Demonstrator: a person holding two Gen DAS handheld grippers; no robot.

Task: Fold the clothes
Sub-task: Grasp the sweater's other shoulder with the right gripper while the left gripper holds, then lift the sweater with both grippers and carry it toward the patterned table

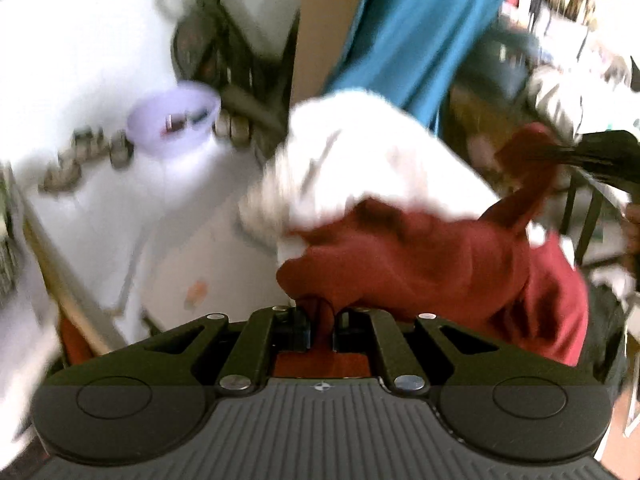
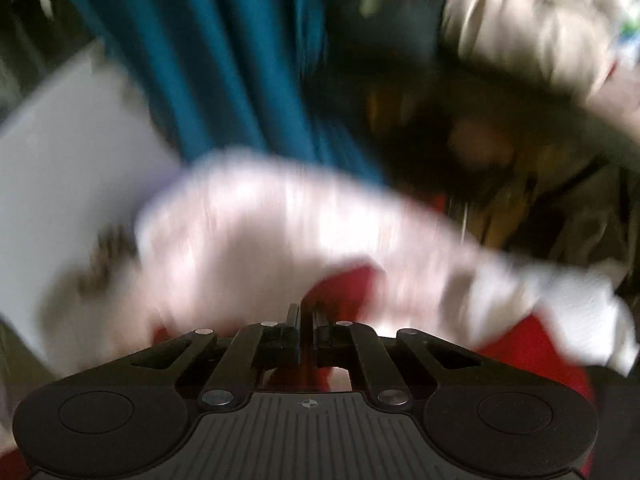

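Pinched tight at bottom centre of the left wrist view, the left gripper (image 1: 320, 314) bites a fold of the red garment (image 1: 420, 264), which stretches right toward the second tool, the right gripper (image 1: 576, 152). Only this view catches one lilac bowl (image 1: 174, 120) upper left. Right wrist view, heavily blurred: right gripper (image 2: 306, 314) pressed together on red cloth (image 2: 344, 284), white fabric (image 2: 280, 220) smeared across, one teal cloth (image 2: 208, 48) hanging behind.
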